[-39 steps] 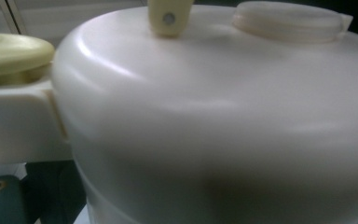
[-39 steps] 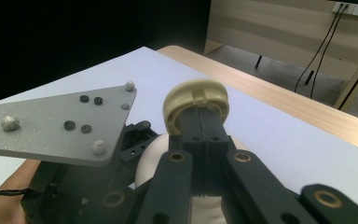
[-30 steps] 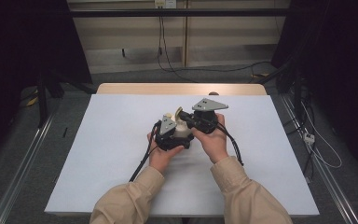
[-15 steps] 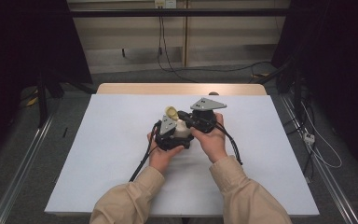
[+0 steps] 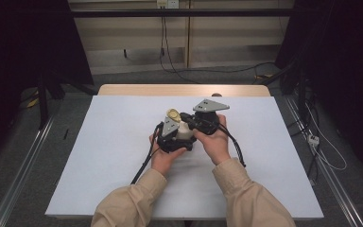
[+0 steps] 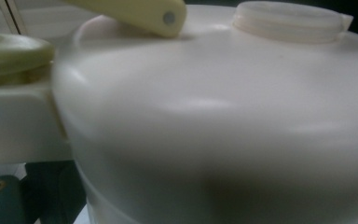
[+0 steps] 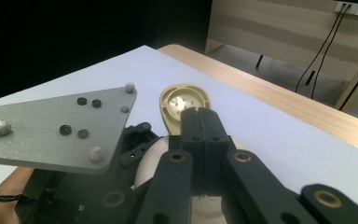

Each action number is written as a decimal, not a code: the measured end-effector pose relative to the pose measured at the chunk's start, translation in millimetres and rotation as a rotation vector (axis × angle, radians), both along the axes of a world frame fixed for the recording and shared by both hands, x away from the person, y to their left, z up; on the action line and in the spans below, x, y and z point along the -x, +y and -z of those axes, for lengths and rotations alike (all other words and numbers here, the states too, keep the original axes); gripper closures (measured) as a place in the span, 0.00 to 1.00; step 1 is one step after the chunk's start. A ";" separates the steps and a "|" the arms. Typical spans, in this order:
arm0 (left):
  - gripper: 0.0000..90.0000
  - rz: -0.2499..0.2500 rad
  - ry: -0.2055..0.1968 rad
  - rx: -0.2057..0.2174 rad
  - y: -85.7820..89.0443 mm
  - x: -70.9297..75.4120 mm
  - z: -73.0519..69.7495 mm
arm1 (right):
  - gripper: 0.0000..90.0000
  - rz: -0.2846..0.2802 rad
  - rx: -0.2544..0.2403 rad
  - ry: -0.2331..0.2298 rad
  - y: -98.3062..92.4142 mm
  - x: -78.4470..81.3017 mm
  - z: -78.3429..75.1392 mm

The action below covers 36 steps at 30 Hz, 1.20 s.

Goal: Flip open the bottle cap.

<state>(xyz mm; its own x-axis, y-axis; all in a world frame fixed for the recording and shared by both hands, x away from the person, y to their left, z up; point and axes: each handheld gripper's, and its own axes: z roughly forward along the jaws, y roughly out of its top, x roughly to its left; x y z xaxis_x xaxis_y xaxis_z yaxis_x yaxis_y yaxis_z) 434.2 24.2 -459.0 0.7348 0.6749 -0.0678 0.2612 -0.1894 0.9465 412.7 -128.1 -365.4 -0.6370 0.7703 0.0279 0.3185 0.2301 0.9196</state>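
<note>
Compared with the earlier high-view frames, both hands and the object between them keep the same place at mid-table, with no visible shift. In the high view, from left to right: the left gripper [image 5: 172,137], held low in the left hand [image 5: 163,158], meets a cream plastic container [image 5: 185,130] whose pale yellow flip lid [image 5: 173,114] stands raised; the right gripper [image 5: 203,124], carried by the right hand [image 5: 217,142], bears a grey triangular plate [image 5: 211,105] and reaches the container from the right. All sit over the white table cover [image 5: 99,156], in front of the bare wooden table edge [image 5: 137,90]. The left gripper view adds what the high view cannot: the container's smooth, rounded, glossy shoulder, a threaded neck [image 6: 289,21] at upper right, and the lid's hinged arm [image 6: 140,16]; whether this gripper's jaws clasp the container cannot be told. The right gripper view shows its two matt black jaws pressed together, tips at the ribbed underside of the open lid [image 7: 184,105], beside the speckled plate of the left gripper [image 7: 56,128].
</note>
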 end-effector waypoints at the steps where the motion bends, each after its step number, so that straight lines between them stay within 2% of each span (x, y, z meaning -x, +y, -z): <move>1: 0.05 0.001 0.000 0.000 0.1 -0.1 0.0 | 1.00 -0.001 0.000 0.000 0.0 0.1 0.0; 10: 0.05 0.004 0.002 0.002 0.7 -0.4 0.1 | 0.99 0.003 0.009 -0.001 -1.4 -0.2 0.1; 18: 0.05 0.004 0.007 -0.003 1.2 -0.3 -0.5 | 0.92 0.010 0.010 0.007 -2.3 0.1 0.4; 29: 0.05 0.016 0.016 -0.018 3.1 0.6 -2.1 | 0.75 0.033 -0.008 0.013 -8.0 1.7 1.0; 32: 0.05 0.016 0.024 -0.012 3.4 0.6 -2.0 | 0.67 0.047 -0.009 0.019 -9.1 2.1 1.4; 36: 0.05 0.019 0.024 -0.025 4.1 1.2 -2.9 | 0.55 0.051 -0.010 0.022 -11.2 2.9 1.7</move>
